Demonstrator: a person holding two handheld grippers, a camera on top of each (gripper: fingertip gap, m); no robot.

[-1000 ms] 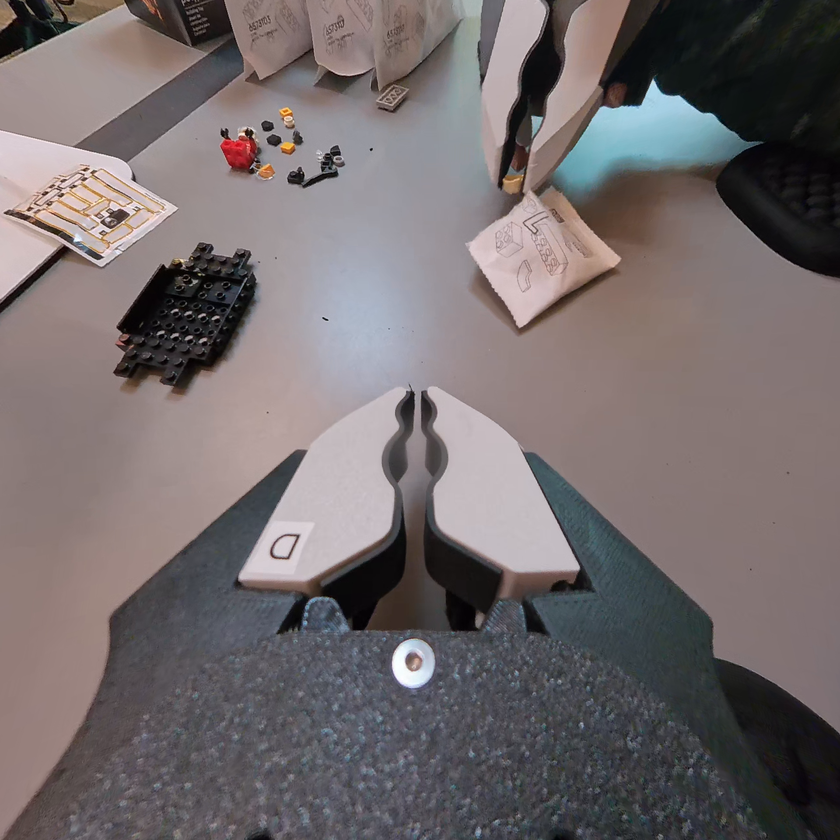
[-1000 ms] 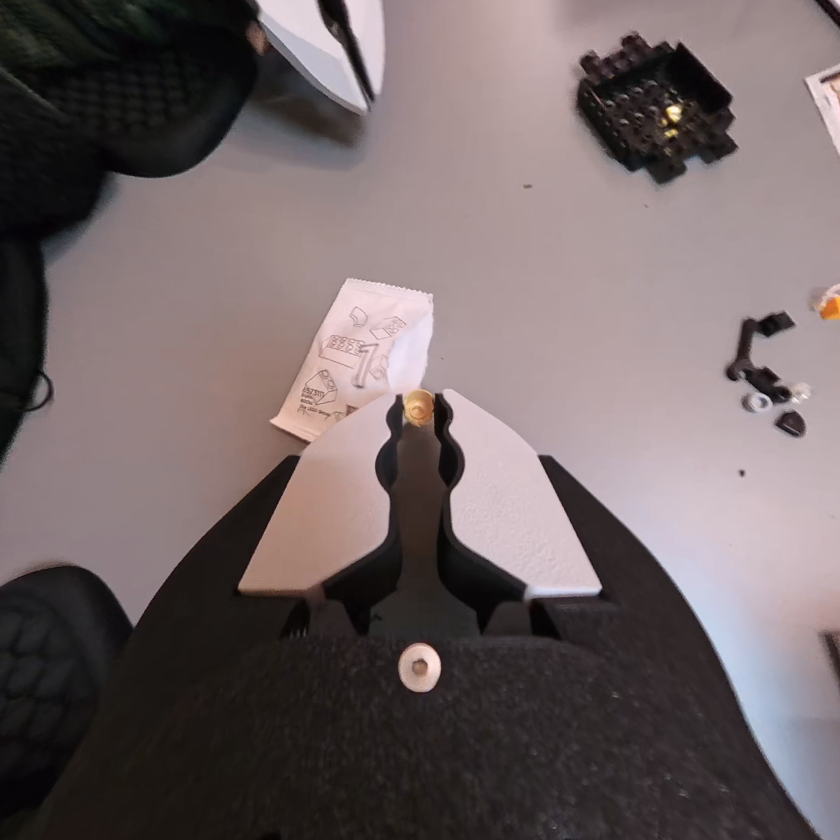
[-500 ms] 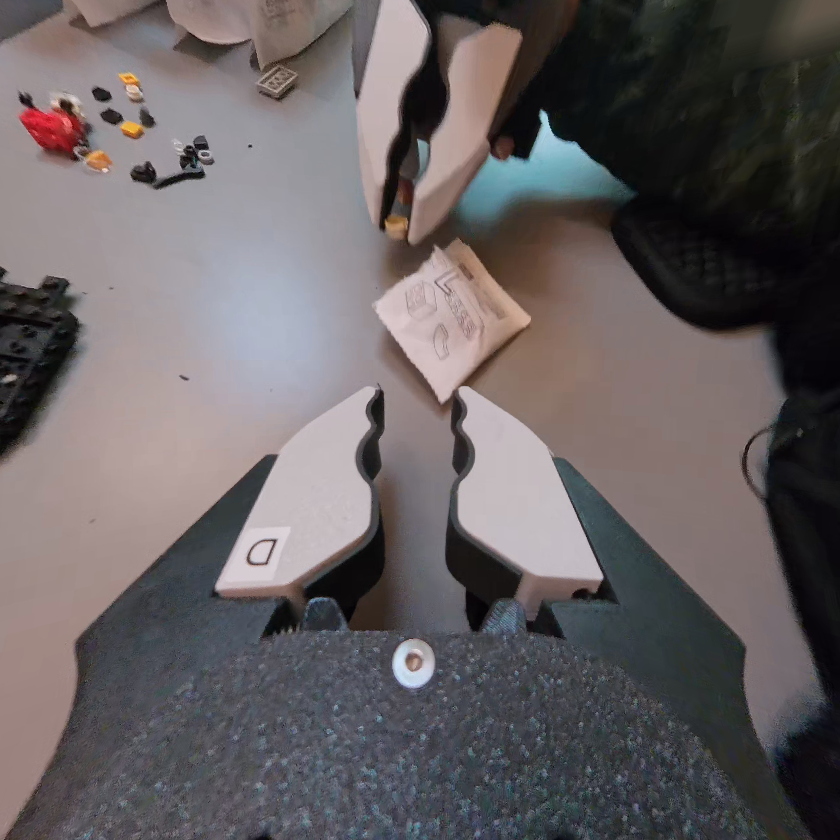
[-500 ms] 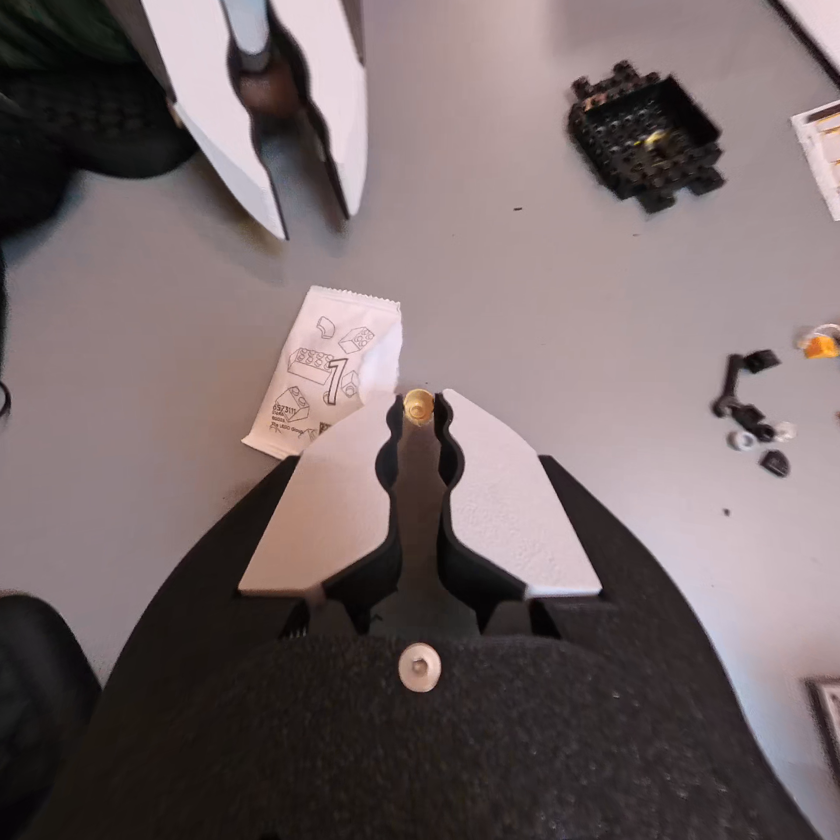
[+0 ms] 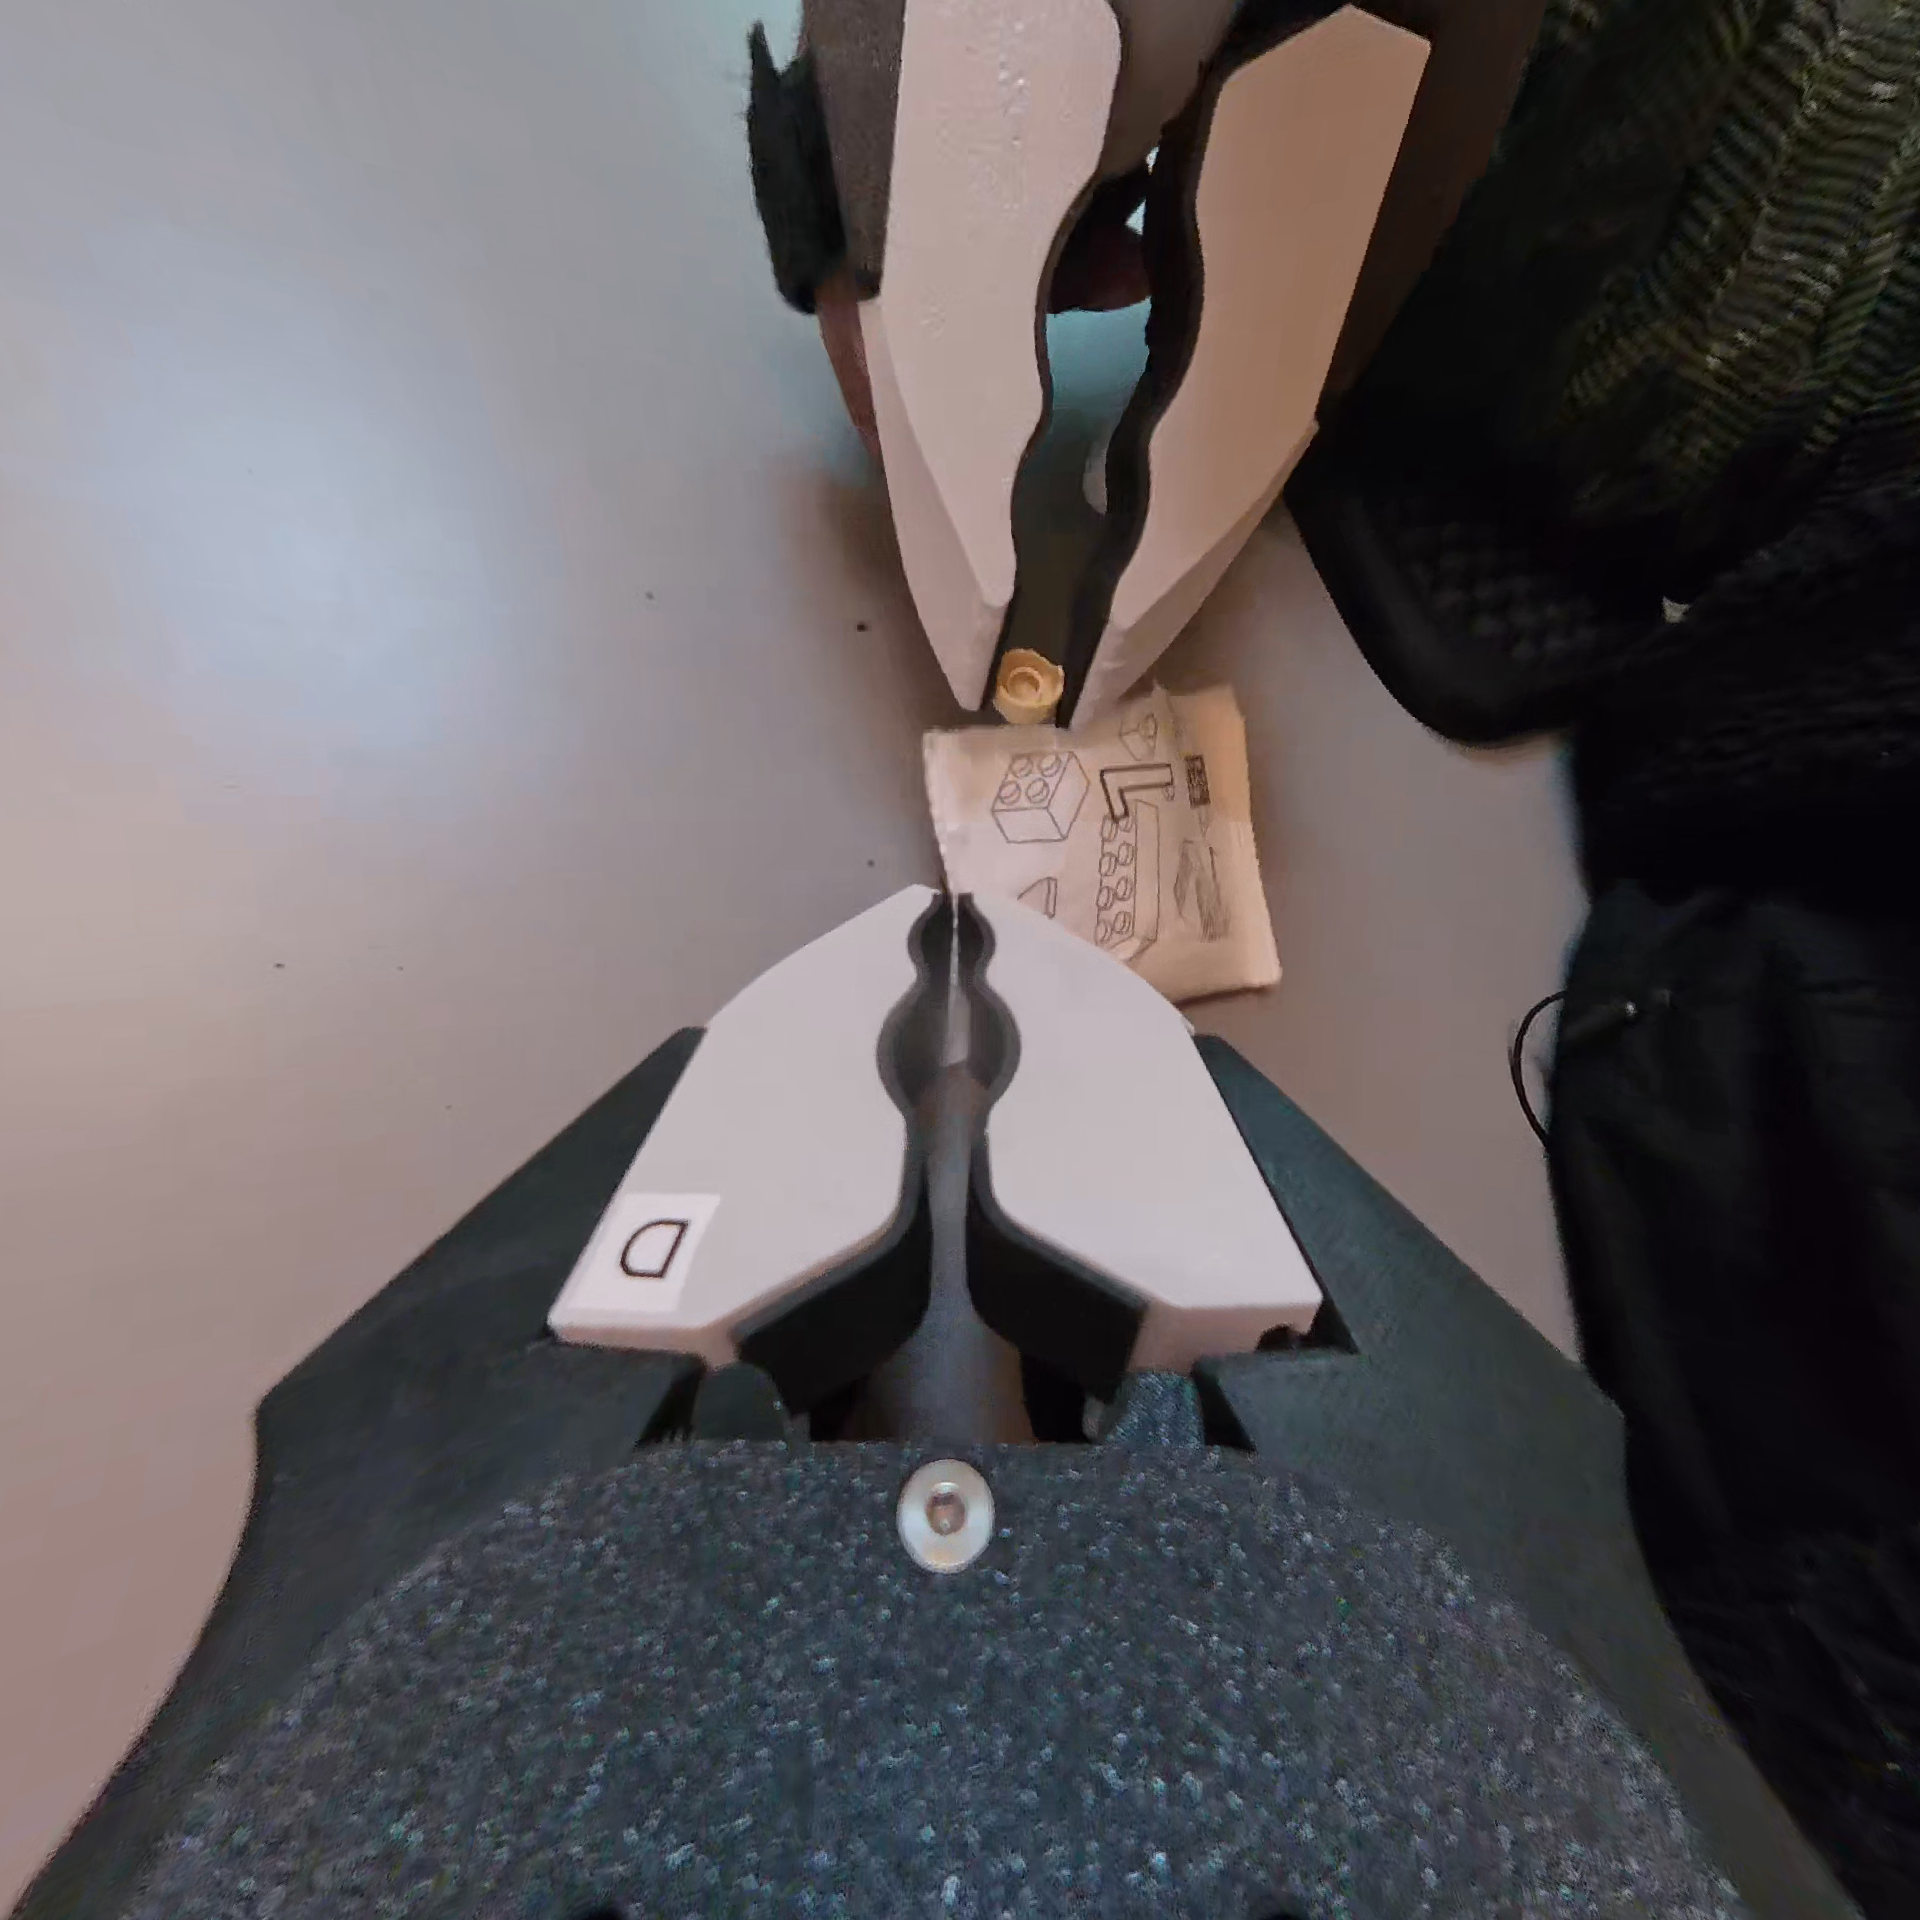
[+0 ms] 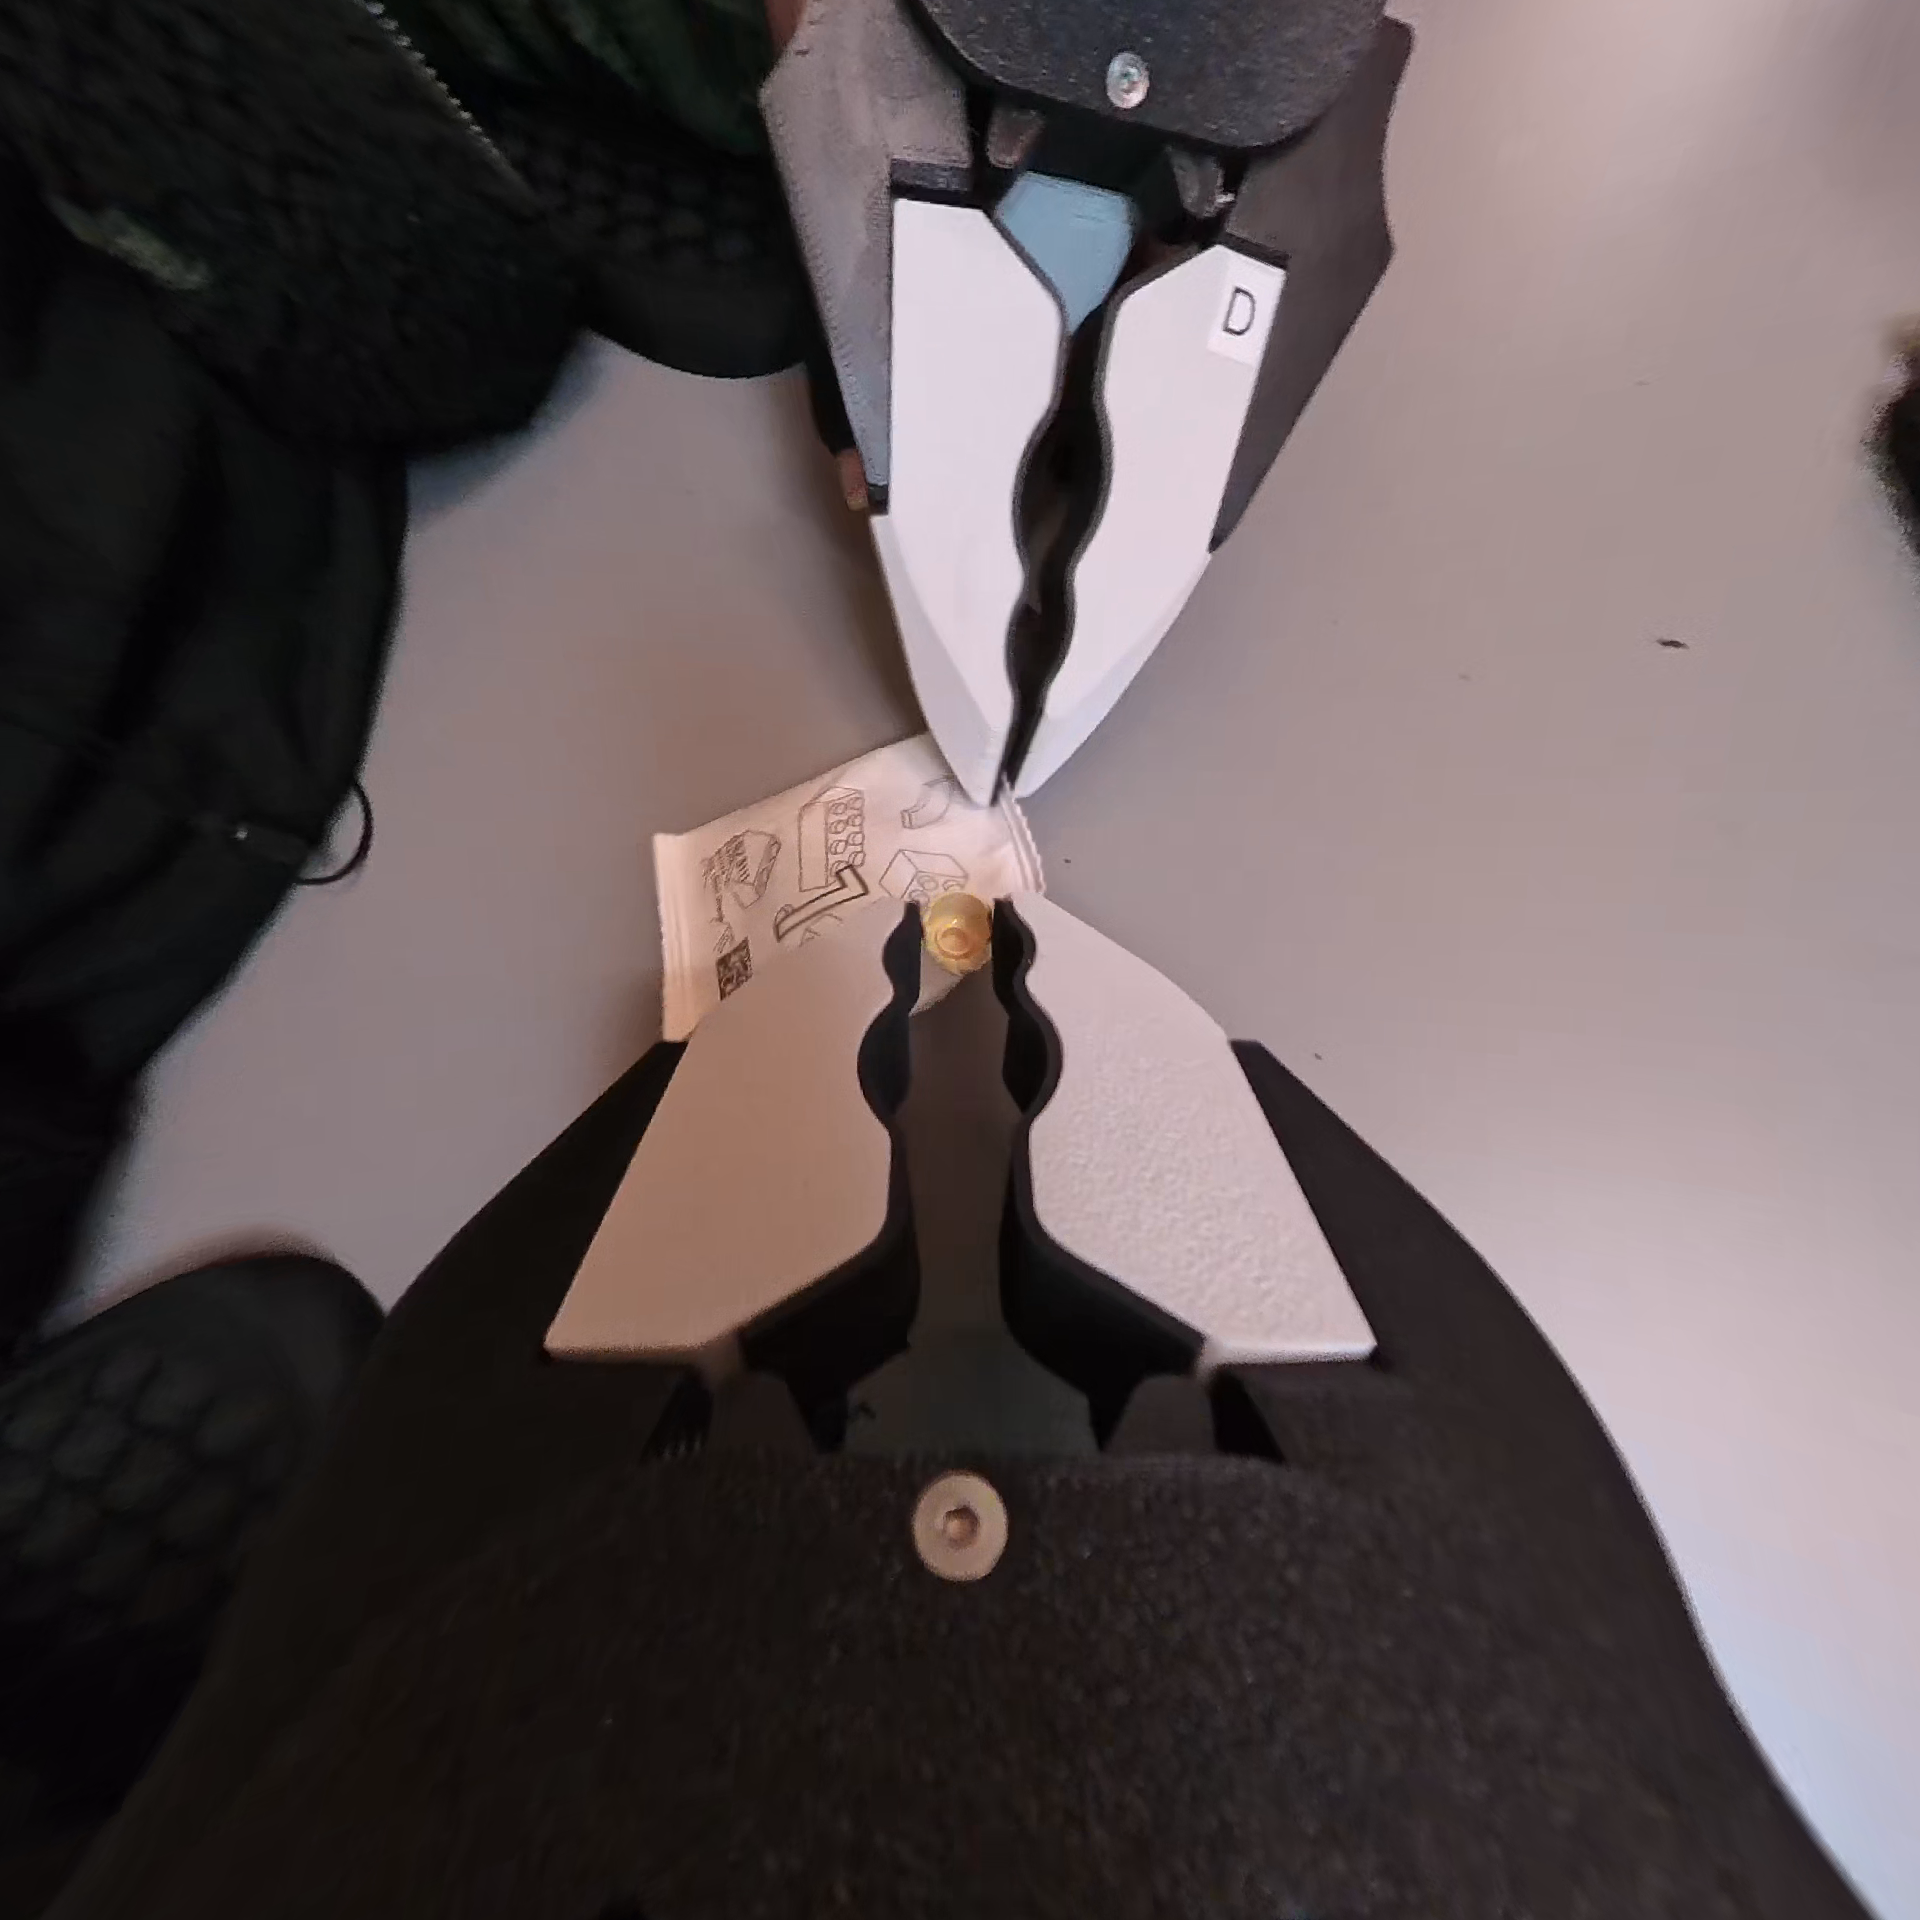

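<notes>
A white paper bag [image 5: 1122, 862] printed with brick drawings lies on the grey table [image 5: 416, 520]. My left gripper [image 5: 951, 902] is shut on the bag's near corner, and a thin white edge shows between its pads. The right wrist view shows the same: the left gripper [image 6: 1005, 798] pinches the bag [image 6: 790, 883] at its serrated edge. My right gripper [image 6: 958, 920] is shut on a small pale yellow round piece [image 6: 956, 932] and holds it just above the bag. The left wrist view shows the right gripper [image 5: 1023, 701] and the piece [image 5: 1027, 684] tip to tip with the left.
A person's dark clothing [image 5: 1714, 520] fills the right side of the left wrist view and the left side of the right wrist view [image 6: 208, 416]. A thin black cord [image 6: 348, 842] hangs by it. A dark padded object [image 6: 125, 1455] sits at lower left. The grippers are tip to tip, or close to it.
My left gripper opened, swung right to the paper bag and shut on its corner. My right gripper kept hold of the yellow piece, and the two grippers came tip to tip.
</notes>
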